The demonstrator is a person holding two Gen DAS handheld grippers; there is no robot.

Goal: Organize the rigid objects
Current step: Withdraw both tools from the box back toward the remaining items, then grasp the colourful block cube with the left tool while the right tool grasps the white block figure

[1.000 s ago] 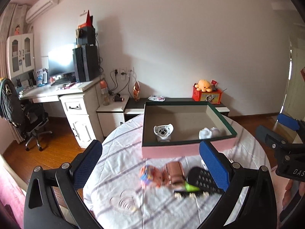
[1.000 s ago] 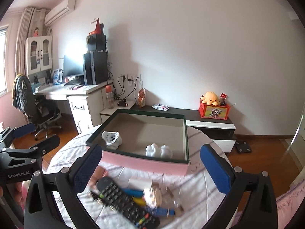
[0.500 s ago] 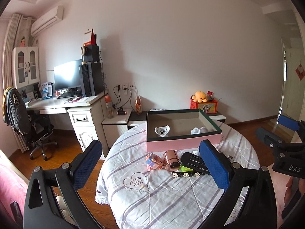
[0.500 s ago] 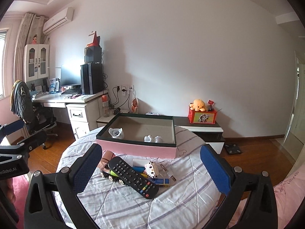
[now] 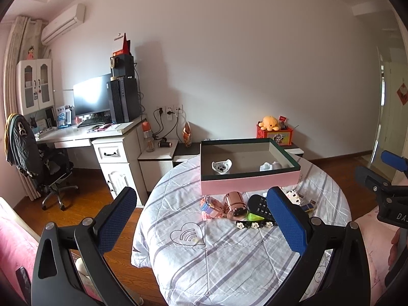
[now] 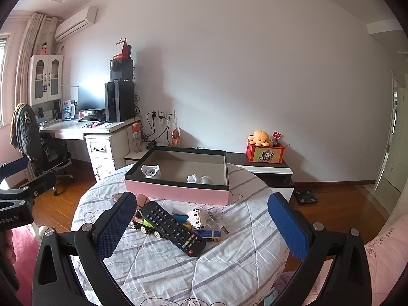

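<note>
1. So, both grippers hang back from the round table [image 5: 229, 262], fingers spread wide with nothing between them: left gripper [image 5: 201, 219], right gripper [image 6: 201, 223].
2. Main target area is the pink box [image 6: 178, 191] with a dark green rim, sitting on the far half of the table. Inside it already: a small white dish [image 6: 150, 170] at the left end and two little white figurines [image 6: 199, 179] toward the right.
3. Loose stuff is piled just near of the box: a black remote [image 6: 173, 228] lying diagonally, a rose-gold cup [image 5: 235, 204] tipped on its side, a pink brick toy [image 5: 210, 206], a black clip with white flowers [image 5: 255, 225], a white brick toy [image 6: 196, 216] and a blue-and-yellow box [image 6: 210, 234].
4. That pile is tight; the remote lies across the green and blue bits, so they're partly covered.
5. Near half of the tablecloth is bare, lots of room to come in from there.
6. Left of the table there's wood floor, then a desk [image 5: 89, 137] and office chair [image 5: 33, 158], well apart. A low cabinet [image 6: 265, 168] stands behind the table by the wall.
</note>
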